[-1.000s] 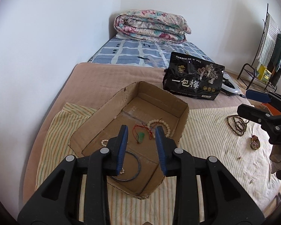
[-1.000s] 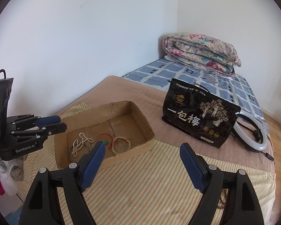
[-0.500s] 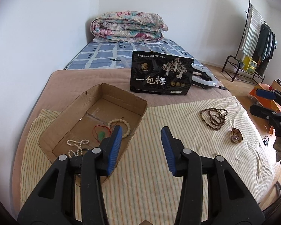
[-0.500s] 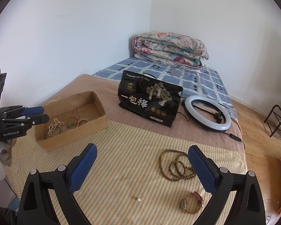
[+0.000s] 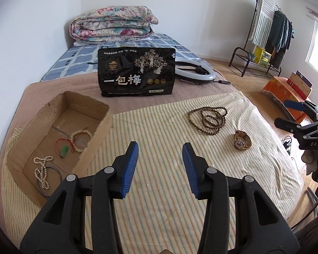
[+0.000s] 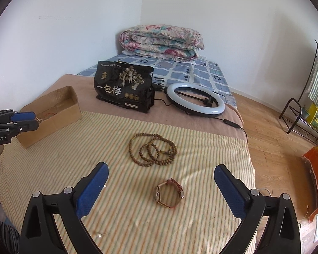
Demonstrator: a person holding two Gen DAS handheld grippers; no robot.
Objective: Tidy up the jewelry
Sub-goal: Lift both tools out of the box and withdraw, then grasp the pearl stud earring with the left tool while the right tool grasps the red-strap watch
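Note:
My left gripper (image 5: 160, 146) is open and empty over the striped cloth, just right of the cardboard box (image 5: 105, 124). In the box lie a white bead bracelet (image 5: 73, 136), a green pendant on a red cord (image 5: 64, 150), a pearl string (image 5: 41, 169) and a thin bangle (image 5: 58, 175). My right gripper (image 6: 161, 167) is wide open, with nothing between its pads. A brown-strapped watch (image 6: 159, 193) lies on the cloth just below its fingertips, and a coiled brown bead necklace (image 6: 156, 152) sits a little beyond. A tiny pale bead (image 6: 98, 235) rests near the front.
A black printed bag (image 5: 135, 74) stands behind the box, with a ring light (image 6: 196, 100) and its cable to the bag's right. A folded floral quilt (image 5: 112, 24) is at the head of the bed. The bed's right edge drops to a wood floor with a clothes rack (image 5: 269, 31).
Both grippers swung right, away from the box and out over the striped cloth. Both sets of jaws stand wider than before. The necklace and watch have come into the right wrist view.

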